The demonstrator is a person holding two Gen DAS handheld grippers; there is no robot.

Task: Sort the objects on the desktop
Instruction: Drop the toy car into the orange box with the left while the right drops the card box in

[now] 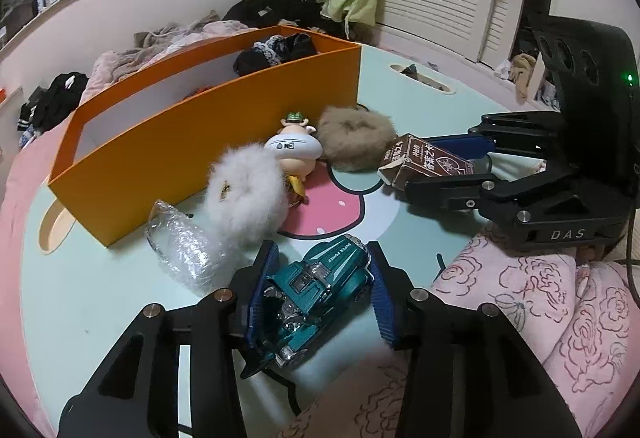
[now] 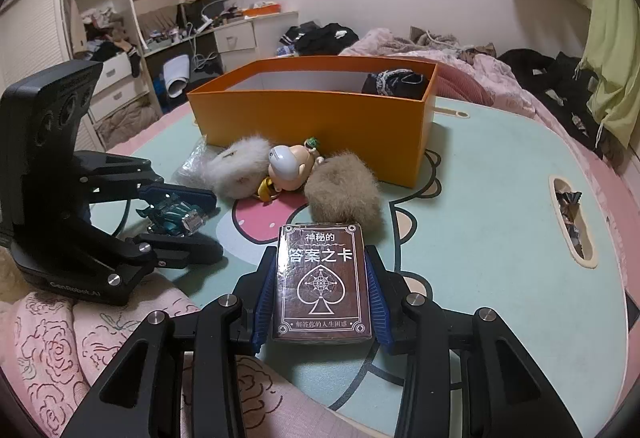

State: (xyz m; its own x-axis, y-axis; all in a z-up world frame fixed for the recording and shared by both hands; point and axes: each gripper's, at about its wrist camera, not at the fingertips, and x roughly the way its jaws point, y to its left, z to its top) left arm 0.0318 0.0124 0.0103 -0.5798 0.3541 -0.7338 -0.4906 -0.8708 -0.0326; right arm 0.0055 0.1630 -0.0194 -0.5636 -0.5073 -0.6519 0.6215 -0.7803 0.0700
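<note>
Left gripper [image 1: 320,278] straddling teal toy car [image 1: 316,286], pads beside but not visibly clamping. Right gripper [image 2: 320,278] clamped on rigid card box [image 2: 322,286]. Car hard, glossy, slippery; best gripped across flanks. Orange box [image 1: 200,145] beyond on bench [image 1: 100,298].

Toy car [image 1: 316,290]: glossy teal paint, chrome-bright metal trim; card box [image 2: 323,284] beside it: brown, shiny film wrap. Orange box [image 1: 224,141]: matt smooth card, white inside; in front of it a white pompom [image 1: 248,193] and a brown pompom [image 1: 354,137], both long fluffy fur, a smooth glossy plastic figurine [image 1: 294,149], and a crinkled clear bubble wrap [image 1: 180,242]. Table [image 2: 480,197] under the orange box: smooth matt printed surface; gripper fingers [image 1: 268,266]: ribbed blue pads on matt black plastic.
</note>
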